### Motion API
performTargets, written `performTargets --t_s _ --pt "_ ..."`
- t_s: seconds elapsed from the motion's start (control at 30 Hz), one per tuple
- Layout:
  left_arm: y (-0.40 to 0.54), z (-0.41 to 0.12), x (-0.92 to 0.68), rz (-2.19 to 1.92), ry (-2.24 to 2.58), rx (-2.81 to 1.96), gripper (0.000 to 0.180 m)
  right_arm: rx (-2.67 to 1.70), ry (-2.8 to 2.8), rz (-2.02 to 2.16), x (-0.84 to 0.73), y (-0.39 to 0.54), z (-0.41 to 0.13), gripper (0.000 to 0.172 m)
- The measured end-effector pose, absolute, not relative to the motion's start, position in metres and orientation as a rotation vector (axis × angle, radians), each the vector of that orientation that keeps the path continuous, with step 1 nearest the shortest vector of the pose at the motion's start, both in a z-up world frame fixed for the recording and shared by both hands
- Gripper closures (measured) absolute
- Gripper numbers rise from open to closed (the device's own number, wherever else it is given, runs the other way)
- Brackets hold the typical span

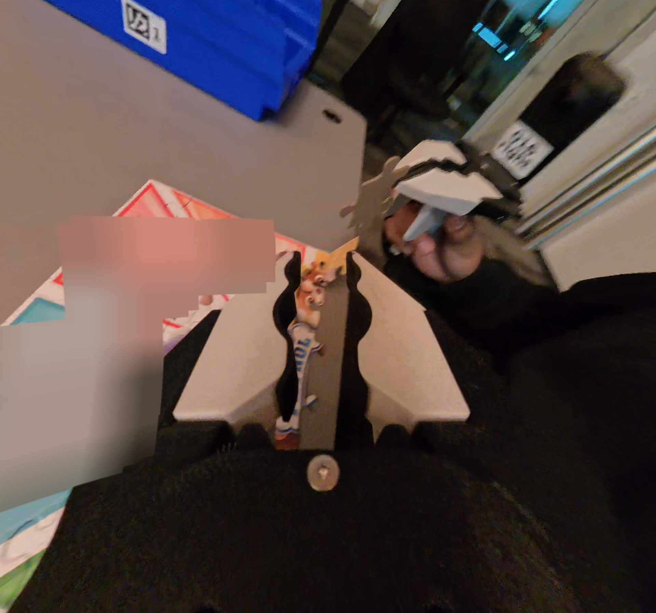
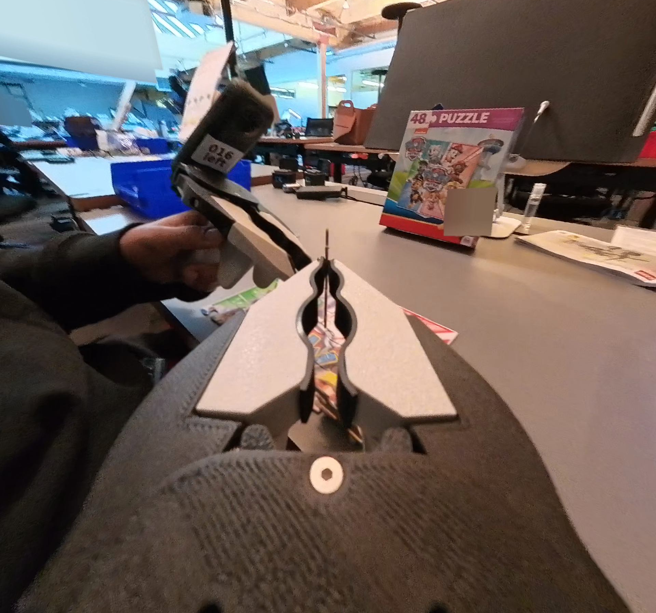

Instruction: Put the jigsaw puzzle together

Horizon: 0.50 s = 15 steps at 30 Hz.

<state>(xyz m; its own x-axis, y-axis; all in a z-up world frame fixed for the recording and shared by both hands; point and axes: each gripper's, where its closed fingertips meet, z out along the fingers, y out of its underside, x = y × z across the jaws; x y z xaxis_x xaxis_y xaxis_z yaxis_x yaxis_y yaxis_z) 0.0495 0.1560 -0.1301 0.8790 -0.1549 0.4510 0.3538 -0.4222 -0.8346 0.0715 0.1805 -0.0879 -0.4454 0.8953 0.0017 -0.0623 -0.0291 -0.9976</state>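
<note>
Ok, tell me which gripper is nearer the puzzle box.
Right. The puzzle box stands ahead and to the right of the right gripper; the left gripper is farther away, off to the left.

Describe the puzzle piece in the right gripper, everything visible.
The puzzle piece is thin, flat cardboard with a knobbed, lobed outline. The left wrist view shows its plain grey-brown back; the printed face is hidden. The right gripper is shut on one edge, pads pressing both faces; from its own view the piece is an edge-on dark sliver sticking out past the fingertips, held above the grey table.
</note>
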Motion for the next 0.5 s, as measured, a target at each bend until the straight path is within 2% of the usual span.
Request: performTargets --t_s 0.1,0.13,0.2,0.27,0.4,0.47,0.5 --pt "0.150 -0.112 0.064 -0.887 -0.195 -1.813 0.146 -0.837 -1.508 1.516 0.070 0.172 -0.084 0.172" --pt "0.146 -0.103 0.069 -1.025 -0.214 -1.744 0.138 -0.795 -1.527 1.422 0.068 0.170 -0.085 0.172" --pt "0.140 -0.087 0.072 -1.245 -0.260 -1.611 0.109 -0.687 -1.549 1.162 0.064 0.168 -0.088 0.172" --pt "0.139 -0.082 0.070 -1.329 -0.300 -1.535 0.108 -0.524 -1.559 0.874 0.063 0.160 -0.090 0.172" --pt "0.143 -0.089 0.067 -1.325 -0.355 -1.537 0.134 -0.185 -1.503 0.386 0.060 0.139 -0.090 0.172" --pt "0.141 -0.084 0.061 -1.331 -0.366 -1.481 0.164 -0.092 -1.485 0.286 0.058 0.130 -0.090 0.172" --pt "0.141 -0.083 0.057 -1.328 -0.381 -1.461 0.170 -0.081 -1.485 0.272 0.056 0.128 -0.091 0.171"
